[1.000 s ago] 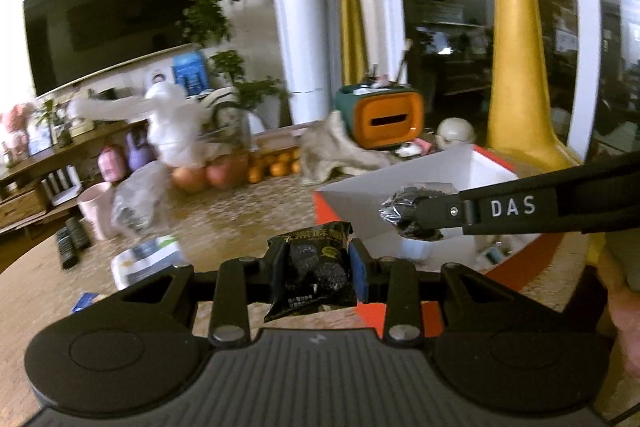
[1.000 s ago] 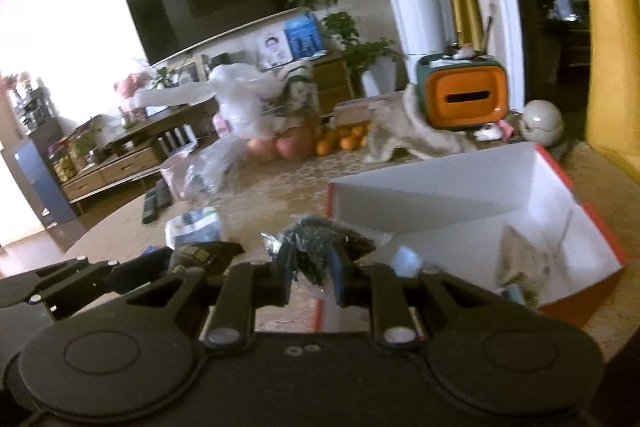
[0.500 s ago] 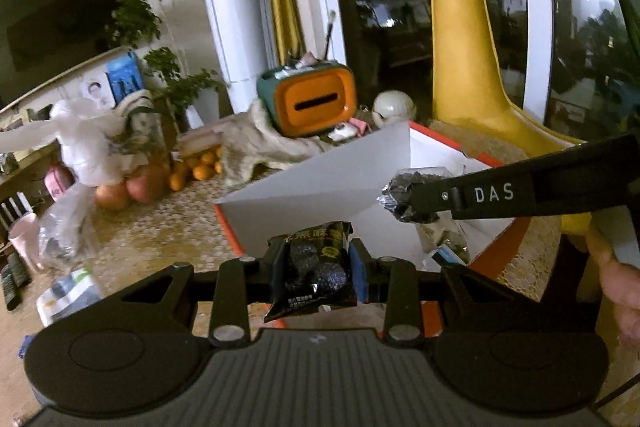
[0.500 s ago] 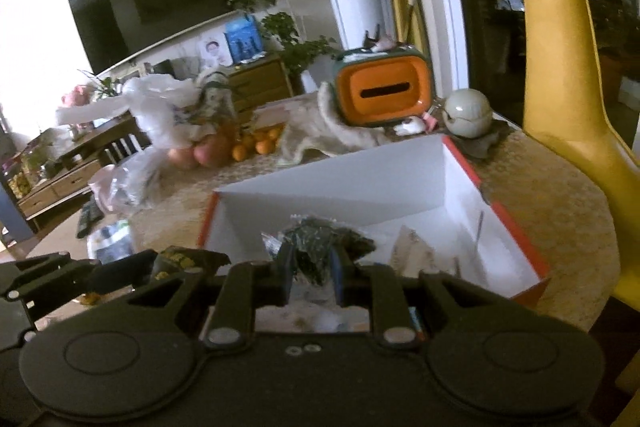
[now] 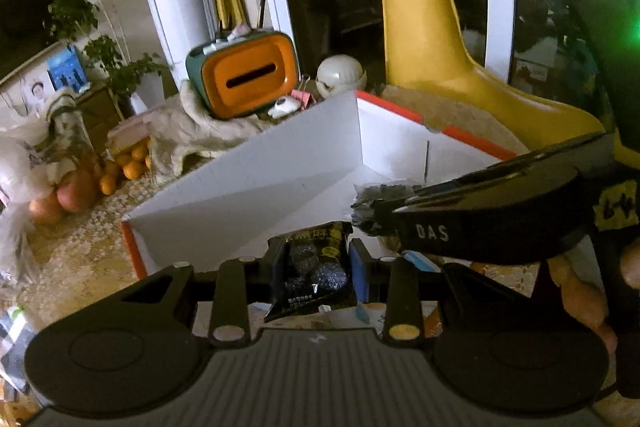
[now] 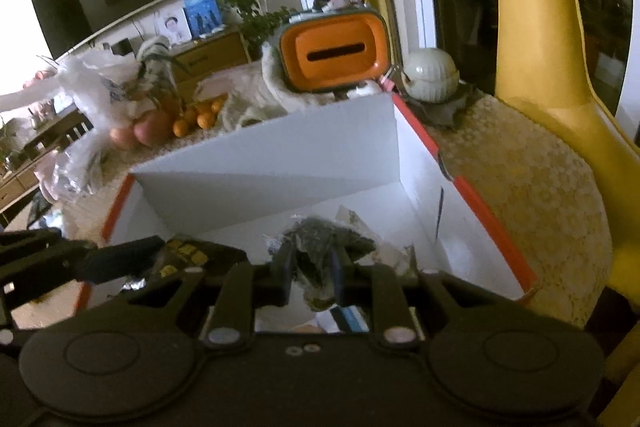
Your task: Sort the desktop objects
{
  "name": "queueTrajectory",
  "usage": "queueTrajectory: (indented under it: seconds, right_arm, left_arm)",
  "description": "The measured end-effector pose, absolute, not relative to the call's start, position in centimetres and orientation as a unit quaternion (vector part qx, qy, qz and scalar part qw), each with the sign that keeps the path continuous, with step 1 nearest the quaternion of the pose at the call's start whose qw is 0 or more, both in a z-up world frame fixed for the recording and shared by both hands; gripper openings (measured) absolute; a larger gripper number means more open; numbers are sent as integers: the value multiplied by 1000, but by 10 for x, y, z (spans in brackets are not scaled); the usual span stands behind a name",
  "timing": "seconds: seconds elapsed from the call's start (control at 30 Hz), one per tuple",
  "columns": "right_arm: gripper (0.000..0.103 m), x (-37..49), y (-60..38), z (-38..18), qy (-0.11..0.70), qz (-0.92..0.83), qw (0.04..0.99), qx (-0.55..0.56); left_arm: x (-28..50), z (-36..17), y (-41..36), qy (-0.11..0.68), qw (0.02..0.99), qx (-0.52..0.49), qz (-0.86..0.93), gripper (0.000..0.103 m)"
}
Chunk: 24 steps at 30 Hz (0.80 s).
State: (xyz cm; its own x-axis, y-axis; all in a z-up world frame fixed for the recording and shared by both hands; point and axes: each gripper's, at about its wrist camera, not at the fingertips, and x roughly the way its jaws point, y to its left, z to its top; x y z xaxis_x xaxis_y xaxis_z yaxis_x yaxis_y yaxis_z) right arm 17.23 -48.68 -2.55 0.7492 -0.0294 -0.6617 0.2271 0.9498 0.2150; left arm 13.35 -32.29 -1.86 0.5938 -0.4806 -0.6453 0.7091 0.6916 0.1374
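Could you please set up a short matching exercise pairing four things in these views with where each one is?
Things:
1. black snack packet
2. crinkled dark wrapper
3. oranges
4. orange-fronted tissue box

Places:
A. beside the apples, left of the box
B. beyond the white box's far wall
C. clamped in the right gripper
D. clamped in the left gripper

Pairs: 1-D, 2-C, 3-A, 4-B

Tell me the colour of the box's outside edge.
Orange-red outside, white inside; the box shows best in the right wrist view.
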Motion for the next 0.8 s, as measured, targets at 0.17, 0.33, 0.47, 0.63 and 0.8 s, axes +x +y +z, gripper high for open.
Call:
queueTrajectory:
  seconds: [0.17,0.33,0.47,0.63,0.8]
  right_arm:
    - [19,175,-491,-33,355,-68,922,141]
    - [24,176,-492,-32,356,-64,921,143]
    - [35,175,-496,-31,362,-63,916,159]
    - [47,167,-494,-22,355,-59,919,162]
    - [48,159,-488,-10,350,-57,922,157]
  left_arm:
    - [149,-27,-321,329,863,166,-346,34]
    - [151,-32,-318,342,856,158,-353,39]
    - [147,-30,-316,341,856,154,-357,47]
    - [140,-22,-307,335,860,141,-358,63]
    - [132,-11,-295,327,867,126,-355,63]
